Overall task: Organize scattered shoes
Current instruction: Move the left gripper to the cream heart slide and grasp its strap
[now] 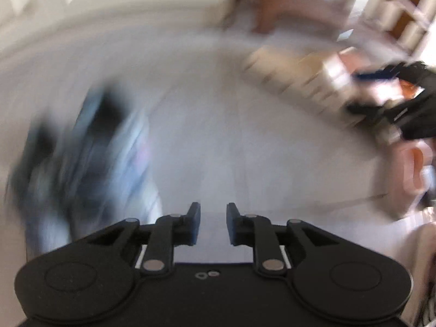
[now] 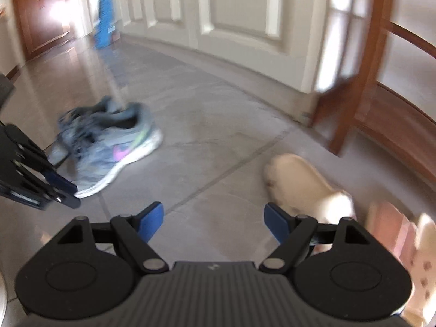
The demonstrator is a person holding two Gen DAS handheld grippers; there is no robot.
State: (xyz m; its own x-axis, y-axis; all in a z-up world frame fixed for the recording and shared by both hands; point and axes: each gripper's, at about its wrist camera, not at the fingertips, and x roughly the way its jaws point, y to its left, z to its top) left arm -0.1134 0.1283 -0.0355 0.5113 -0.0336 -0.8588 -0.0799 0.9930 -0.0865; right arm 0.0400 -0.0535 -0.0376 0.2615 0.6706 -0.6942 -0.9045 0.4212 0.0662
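We count two grey lace-up sneakers [image 2: 109,139] with pink and green side marks, left of and beyond our right claw [image 2: 214,224]. One cream closed-toe slipper [image 2: 302,182] just right of it, one pink slipper [image 2: 392,229] further right. Two claws, counting the left claw [image 1: 213,224].

The left wrist camera sat just behind its own gripper [image 1: 213,223] and looked steeply down at the pale tiled floor [image 1: 218,125], badly blurred, with the grey sneaker [image 1: 90,147] to the left of its fingers and the other gripper at the right edge. The right wrist camera looked forward and down over its gripper [image 2: 214,224] from low above the floor, facing the panelled wall [image 2: 231,13] beyond the sneaker. Both views shared the sneaker and the floor around it.
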